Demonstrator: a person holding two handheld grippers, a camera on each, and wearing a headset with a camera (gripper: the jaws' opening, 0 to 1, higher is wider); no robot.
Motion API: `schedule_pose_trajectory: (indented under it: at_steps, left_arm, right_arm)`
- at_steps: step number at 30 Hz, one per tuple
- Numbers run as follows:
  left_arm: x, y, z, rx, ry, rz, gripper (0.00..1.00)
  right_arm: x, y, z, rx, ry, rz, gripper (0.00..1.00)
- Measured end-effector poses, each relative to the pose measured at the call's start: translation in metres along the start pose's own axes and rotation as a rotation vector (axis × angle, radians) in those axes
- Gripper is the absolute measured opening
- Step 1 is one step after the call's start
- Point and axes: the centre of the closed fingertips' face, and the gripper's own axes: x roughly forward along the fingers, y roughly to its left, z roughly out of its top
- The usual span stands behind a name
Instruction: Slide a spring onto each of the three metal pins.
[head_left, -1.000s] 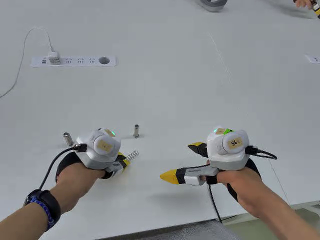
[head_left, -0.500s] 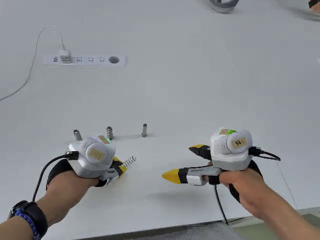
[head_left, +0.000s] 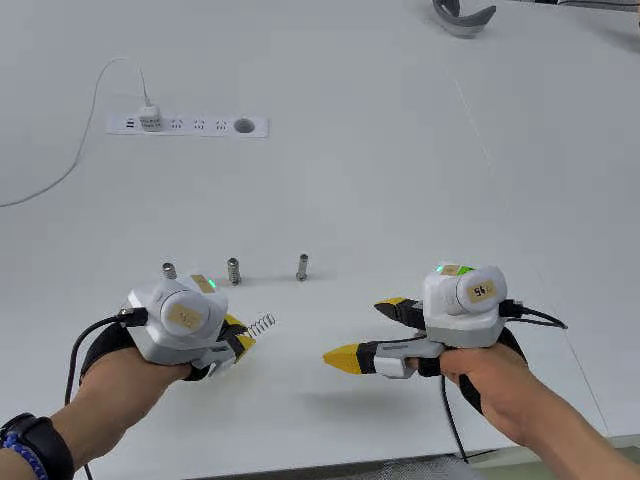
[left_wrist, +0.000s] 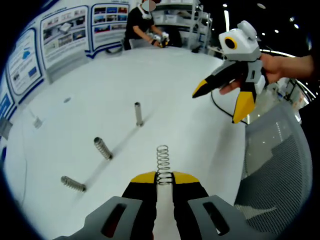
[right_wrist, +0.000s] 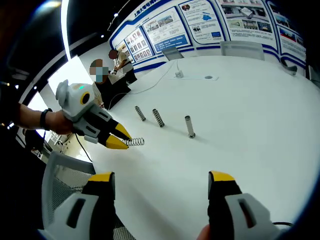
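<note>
Risk 1: the spring (left_wrist: 162, 162) is pinched at 1 end only, and most of its length projects free ahead of my left gripper (left_wrist: 162, 177). Any tilt on approach would probably catch the open coil on the rim of the bare pin (left_wrist: 138, 113) instead of threading over it.

Risk 2: excess squeeze could flatten the gripped coils. Too little could let the spring shoot away across the worktop (head_left: 400, 180).

Risk 3: a sideways sweep could strike the middle pin (left_wrist: 102, 148) or the end pin (left_wrist: 73, 183). As far as the fisheye distortion allows, both appear to carry springs already.

My left fingers are nearly closed, clamping the spring. My right gripper (right_wrist: 161, 177) hovers well apart from the pins, its fingers spread wide, holding and touching nothing.
</note>
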Motion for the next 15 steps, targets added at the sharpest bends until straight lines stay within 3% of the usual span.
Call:
schedule_pose_trajectory:
  at_steps: [8, 15]
  left_arm:
    - [-0.009, -0.008, 0.005, 0.000, -0.019, -0.006, 0.10]
    - [-0.013, -0.018, 0.009, 0.040, -0.021, -0.025, 0.10]
  right_arm:
    - [0.006, 0.005, 0.007, 0.016, -0.010, 0.030, 0.75]
    - [0.012, 0.015, 0.011, 0.028, -0.009, 0.086, 0.70]
